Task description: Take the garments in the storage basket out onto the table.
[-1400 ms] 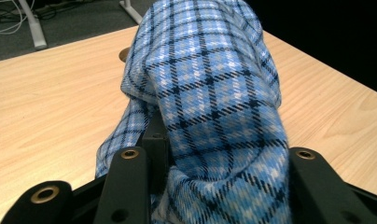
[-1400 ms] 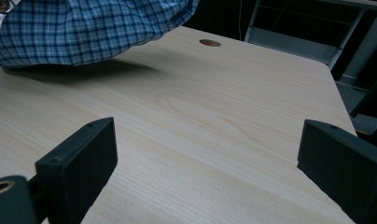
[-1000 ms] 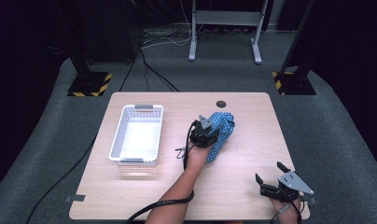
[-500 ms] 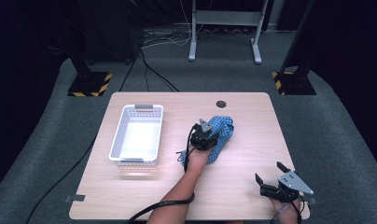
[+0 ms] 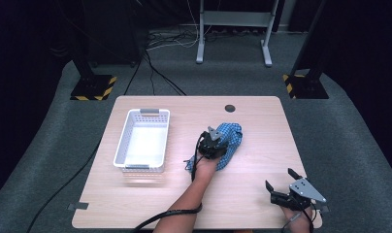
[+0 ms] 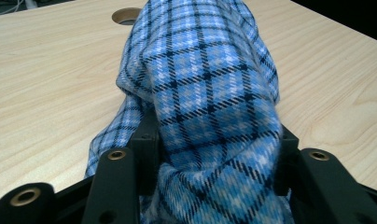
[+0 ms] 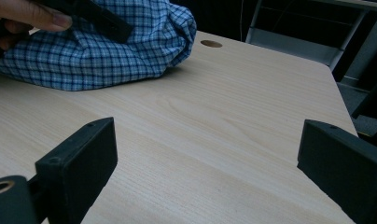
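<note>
**Checked cloth clamped mid-table, right gripper idle at the near edge**

At the left of the pale wood-grain table (image 5: 262,121), a white rectangular plastic basket with slotted walls (image 5: 120,151) is seen standing with its long side running away from the person; its inside looks bare. Right of it, near the middle of the tabletop, a crumpled blue-and-white checked cloth (image 5: 230,138) is found lying well apart from the basket, with a small round cable hole (image 5: 229,108) in the table beyond it.

The left gripper (image 5: 212,144) is held over the near part of the cloth by a bare forearm entering from the bottom edge, a black cable (image 5: 170,213) trailing back beside it. In the left gripper view the cloth (image 6: 210,107) is shown bunched up between the two black jaws, which are pressed against it on both sides, partly closed around a thick fold; the fabric rises in a hump ahead of them and rests on the table further on.

At the near right corner the right gripper (image 5: 281,183) is held low over bare wood, well apart from the cloth. In the right gripper view its jaws are seen spread wide with nothing between them, and the cloth (image 7: 130,46) lies farther off at the upper left, a hand (image 7: 23,18) resting on it
</note>
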### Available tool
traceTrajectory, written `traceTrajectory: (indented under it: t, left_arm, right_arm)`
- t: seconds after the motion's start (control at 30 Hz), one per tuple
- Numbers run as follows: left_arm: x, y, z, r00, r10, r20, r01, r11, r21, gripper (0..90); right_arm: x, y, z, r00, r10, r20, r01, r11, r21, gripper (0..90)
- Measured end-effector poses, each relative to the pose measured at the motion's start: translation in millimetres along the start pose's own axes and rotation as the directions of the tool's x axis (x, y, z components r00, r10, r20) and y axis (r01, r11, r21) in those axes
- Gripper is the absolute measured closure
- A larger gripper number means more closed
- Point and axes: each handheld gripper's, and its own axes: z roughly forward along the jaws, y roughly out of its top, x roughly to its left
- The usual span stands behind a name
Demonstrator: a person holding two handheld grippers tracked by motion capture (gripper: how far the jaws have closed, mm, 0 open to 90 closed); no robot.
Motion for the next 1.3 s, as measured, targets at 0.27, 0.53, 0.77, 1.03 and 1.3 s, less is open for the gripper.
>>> traceTrajectory:
  t: [0.27, 0.53, 0.77, 1.03, 1.3]
  left_arm:
    - [0.1, 1.3, 1.1, 1.0, 0.003, 0.009, -0.003, 0.9999, 0.012, 36.4]
    - [0.7, 1.6, 1.8, 0.9997, 0.01, 0.024, -0.01, 0.9999, 0.003, 13.7]
    - [0.0, 1.4, 1.0, 0.9996, 0.014, 0.023, -0.014, 0.9999, -0.007, 9.5]
    - [0.4, 2.7, -2.0, 0.9998, 0.017, -0.001, -0.017, 0.9995, -0.025, 0.3]
    - [2.5, 2.6, -4.2, 0.9999, 0.012, -0.001, -0.012, 0.9996, -0.026, 0.3]
  right_arm:
    - [-0.1, 0.0, -0.1, 1.0, 0.0, -0.001, 0.0, 1.0, -0.001, 3.9]
    - [-0.1, -0.1, -0.2, 1.0, -0.001, -0.002, 0.001, 1.0, -0.002, 3.9]
    - [-0.3, -0.2, -0.4, 1.0, 0.0, -0.003, 0.0, 1.0, -0.004, 3.8]
    - [-0.3, -0.2, -0.4, 1.0, -0.001, -0.004, 0.001, 1.0, -0.004, 3.8]
    - [-0.2, -0.1, -0.3, 1.0, -0.001, -0.004, 0.001, 1.0, -0.004, 3.8]
